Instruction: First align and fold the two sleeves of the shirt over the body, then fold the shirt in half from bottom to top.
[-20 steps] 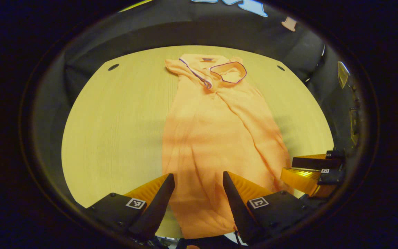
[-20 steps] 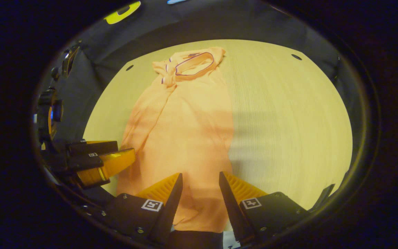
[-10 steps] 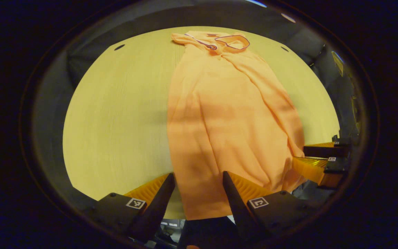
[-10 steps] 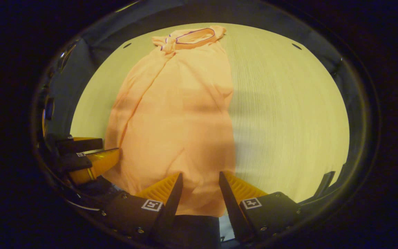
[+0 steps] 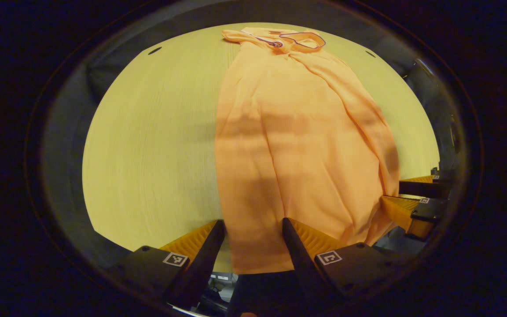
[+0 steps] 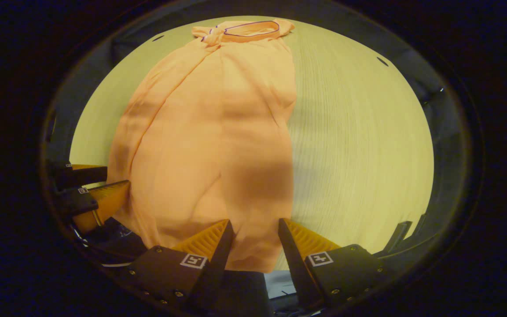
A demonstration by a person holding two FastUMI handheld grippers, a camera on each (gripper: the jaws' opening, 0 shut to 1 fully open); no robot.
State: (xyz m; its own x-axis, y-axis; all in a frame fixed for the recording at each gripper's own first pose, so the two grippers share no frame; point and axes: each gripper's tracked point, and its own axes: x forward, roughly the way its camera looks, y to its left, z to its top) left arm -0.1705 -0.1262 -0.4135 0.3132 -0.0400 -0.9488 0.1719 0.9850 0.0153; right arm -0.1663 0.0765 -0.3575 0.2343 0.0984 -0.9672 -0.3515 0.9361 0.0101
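Observation:
An orange shirt (image 5: 297, 145) lies lengthwise on the wooden table (image 5: 148, 141), both sleeves folded in over the body. Its purple-trimmed collar (image 5: 302, 38) is at the far end, and the hem hangs just over the near edge. My left gripper (image 5: 252, 221) is open over the hem's left part, cloth showing between its fingers. My right gripper (image 6: 255, 221) is open over the right part of the same shirt (image 6: 209, 136), whose collar (image 6: 251, 27) is far off. Each gripper also appears in the other's view: the right gripper (image 5: 412, 198) and the left gripper (image 6: 90, 189), both at the hem's sides.
Bare table (image 6: 359, 141) stretches to the right of the shirt, and a similar strip lies on its left. Small dark holes mark the table's far corners. Black cloth walls close in the booth behind the table.
Both grippers have come lower and closer over the hem, so the shirt looks larger and the collar sits higher in each view. Both stay open.

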